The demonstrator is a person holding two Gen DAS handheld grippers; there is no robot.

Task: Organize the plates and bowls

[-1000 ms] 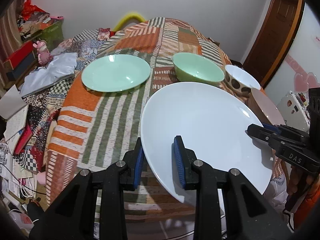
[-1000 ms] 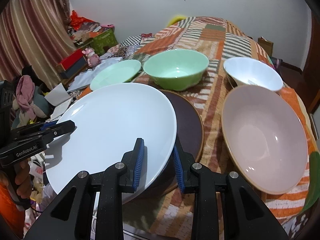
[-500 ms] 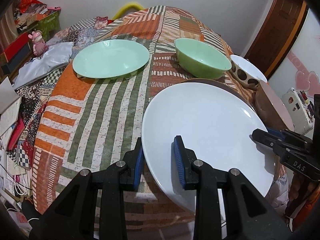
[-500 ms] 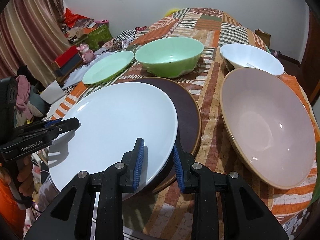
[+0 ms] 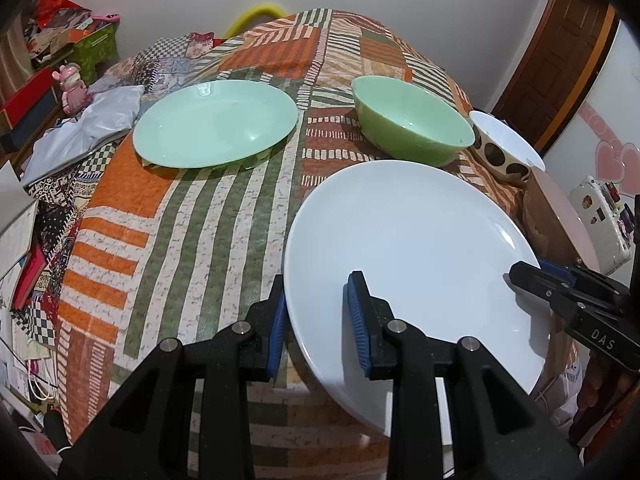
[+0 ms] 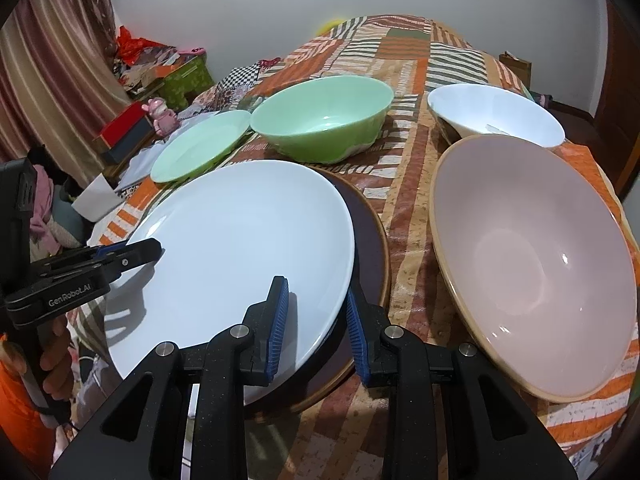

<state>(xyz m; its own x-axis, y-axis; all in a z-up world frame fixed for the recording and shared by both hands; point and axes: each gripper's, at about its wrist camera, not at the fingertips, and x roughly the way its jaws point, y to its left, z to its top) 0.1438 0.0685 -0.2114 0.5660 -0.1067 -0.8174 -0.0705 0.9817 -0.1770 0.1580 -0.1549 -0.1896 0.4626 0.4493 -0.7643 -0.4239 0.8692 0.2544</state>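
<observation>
A large white plate (image 5: 408, 248) hangs between both grippers. My left gripper (image 5: 318, 316) is shut on its near left rim, one blue pad above and one below. My right gripper (image 6: 316, 328) is shut on the opposite rim and shows in the left wrist view as a black clamp (image 5: 560, 292). The white plate (image 6: 240, 248) sits low over a dark brown plate (image 6: 372, 248), its left part overhanging the table edge. Whether the two plates touch I cannot tell. Behind stand a green plate (image 5: 216, 124), a green bowl (image 5: 412, 128), a white spotted bowl (image 5: 504, 148) and a big pink bowl (image 6: 532, 264).
A patchwork striped tablecloth (image 5: 192, 232) covers the table. Left of the table lie a pink figurine (image 5: 72, 88), boxes, books and a grey bag. A curtain (image 6: 60, 60) hangs at the left and a wooden door (image 5: 560, 48) stands at the right.
Both grippers have carried the white plate down and a little forward over the brown plate. The green plate and bowls have not moved. Both grips stay the same.
</observation>
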